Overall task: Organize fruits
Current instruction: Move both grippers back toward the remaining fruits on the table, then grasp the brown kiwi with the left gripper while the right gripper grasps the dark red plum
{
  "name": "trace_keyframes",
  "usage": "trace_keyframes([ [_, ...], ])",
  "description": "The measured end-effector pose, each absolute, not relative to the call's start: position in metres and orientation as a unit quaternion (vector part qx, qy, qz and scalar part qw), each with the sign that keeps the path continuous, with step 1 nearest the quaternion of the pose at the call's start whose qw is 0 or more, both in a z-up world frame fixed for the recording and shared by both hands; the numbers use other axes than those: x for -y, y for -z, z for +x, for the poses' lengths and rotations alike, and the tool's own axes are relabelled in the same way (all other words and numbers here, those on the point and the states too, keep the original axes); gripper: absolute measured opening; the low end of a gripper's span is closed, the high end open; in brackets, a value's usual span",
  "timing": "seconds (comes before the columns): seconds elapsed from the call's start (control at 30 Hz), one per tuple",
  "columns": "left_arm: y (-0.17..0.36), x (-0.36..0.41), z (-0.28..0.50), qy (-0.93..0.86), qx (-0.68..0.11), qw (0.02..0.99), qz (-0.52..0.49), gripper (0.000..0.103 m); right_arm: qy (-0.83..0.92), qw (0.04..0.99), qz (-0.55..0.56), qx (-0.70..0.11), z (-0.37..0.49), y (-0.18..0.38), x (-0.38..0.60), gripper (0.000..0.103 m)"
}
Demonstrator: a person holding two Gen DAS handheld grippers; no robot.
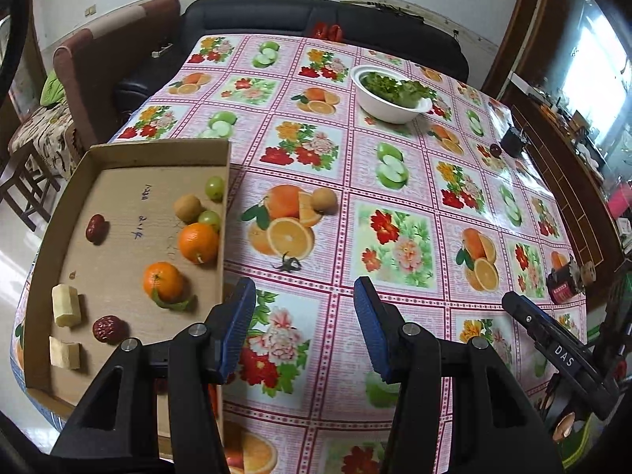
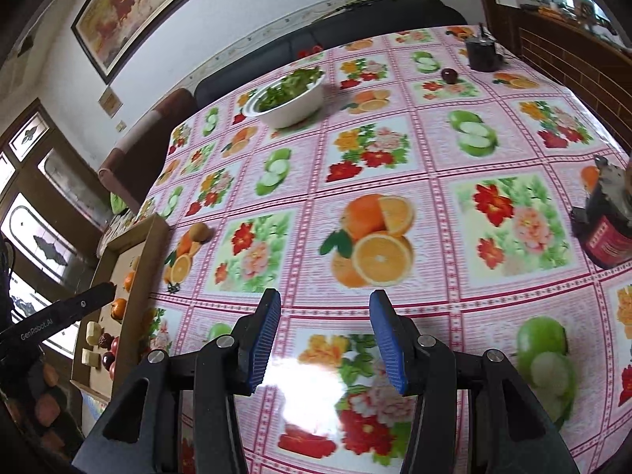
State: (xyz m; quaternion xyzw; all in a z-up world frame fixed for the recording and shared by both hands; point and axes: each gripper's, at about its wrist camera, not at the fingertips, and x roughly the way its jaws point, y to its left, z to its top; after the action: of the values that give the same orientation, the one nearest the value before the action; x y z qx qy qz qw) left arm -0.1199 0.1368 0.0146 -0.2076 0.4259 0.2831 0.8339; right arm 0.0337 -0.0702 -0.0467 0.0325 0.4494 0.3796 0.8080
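The left gripper (image 1: 304, 328) hung nearest the lens, its blue pads spread with nothing between them, just beside the cardboard tray (image 1: 130, 150); the right gripper (image 2: 324, 339) hovered well away from the tray, jaws likewise apart and empty.

Most of the sorting looked done: inside the tray lay two oranges (image 1: 197, 243), two green grapes (image 1: 215, 187), a brown kiwi-like fruit (image 1: 187, 207), two red dates (image 1: 96, 229) and two pale cut chunks (image 1: 66, 305).

Left outside were a small brown fruit (image 1: 324, 199) just beyond the tray's wall and a dark red fruit (image 2: 449, 75) far across the tablecloth (image 1: 395, 276).

A white bowl of greens (image 1: 389, 98) and a dark jar (image 2: 606, 233) stood well clear of the tray; neither seemed to block the nearer fruit.
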Motion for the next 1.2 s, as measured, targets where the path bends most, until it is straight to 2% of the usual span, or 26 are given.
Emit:
trace_keyframes([
  [0.37,-0.008,-0.143,-0.1,-0.272,-0.437,0.83,-0.213,0.05,-0.359,0.821,0.033,-0.442,0.062,0.043,0.08,0.05],
  [1.2,0.032,-0.192,-0.037,-0.278,-0.471,0.797,-0.255,0.05,-0.269,0.862,0.03,-0.428,0.221,0.037,0.049,0.051],
])
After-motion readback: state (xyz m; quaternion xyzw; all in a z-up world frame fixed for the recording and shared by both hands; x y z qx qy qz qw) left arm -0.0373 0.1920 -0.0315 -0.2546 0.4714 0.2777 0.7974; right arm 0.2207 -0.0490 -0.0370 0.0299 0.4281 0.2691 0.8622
